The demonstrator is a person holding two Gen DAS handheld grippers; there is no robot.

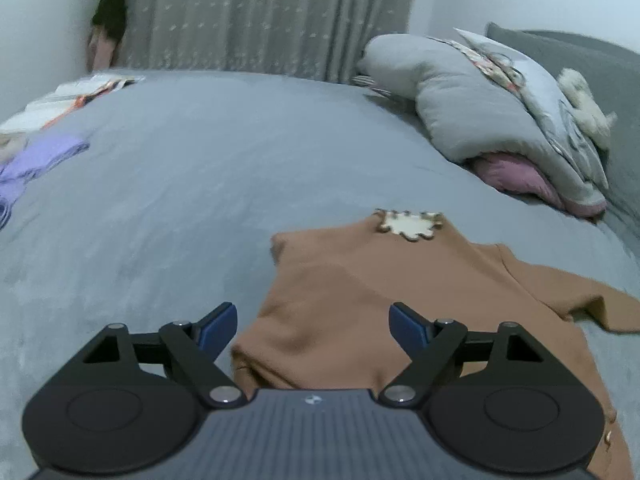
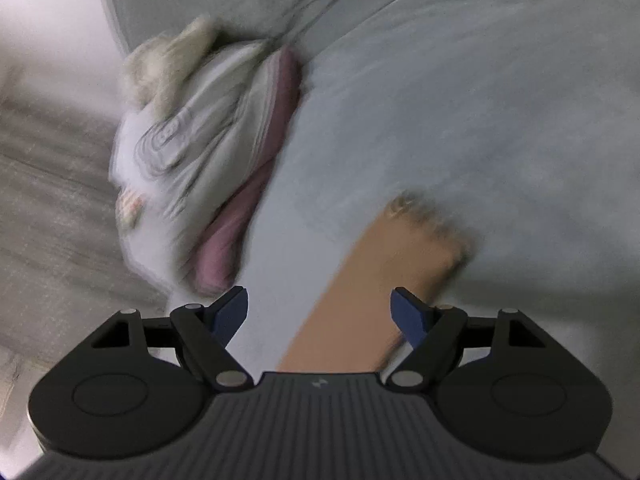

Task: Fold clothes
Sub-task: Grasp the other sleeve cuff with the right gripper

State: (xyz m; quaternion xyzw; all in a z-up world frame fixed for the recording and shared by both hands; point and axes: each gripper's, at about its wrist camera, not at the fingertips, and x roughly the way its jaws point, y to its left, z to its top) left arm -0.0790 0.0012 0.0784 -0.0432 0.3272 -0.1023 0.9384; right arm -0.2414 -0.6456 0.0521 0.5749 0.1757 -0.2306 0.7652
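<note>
A brown top with a cream scalloped collar lies on the grey bed cover, one sleeve stretched out to the right. My left gripper hangs open just above its lower left part, nothing between the blue pads. In the blurred right wrist view, part of the same brown top runs up from under my right gripper, which is also open and holds nothing.
A heap of grey and pink pillows with a fluffy cream toy lies at the bed's right. Lilac and white clothes sit at the far left. A curtain hangs behind the bed.
</note>
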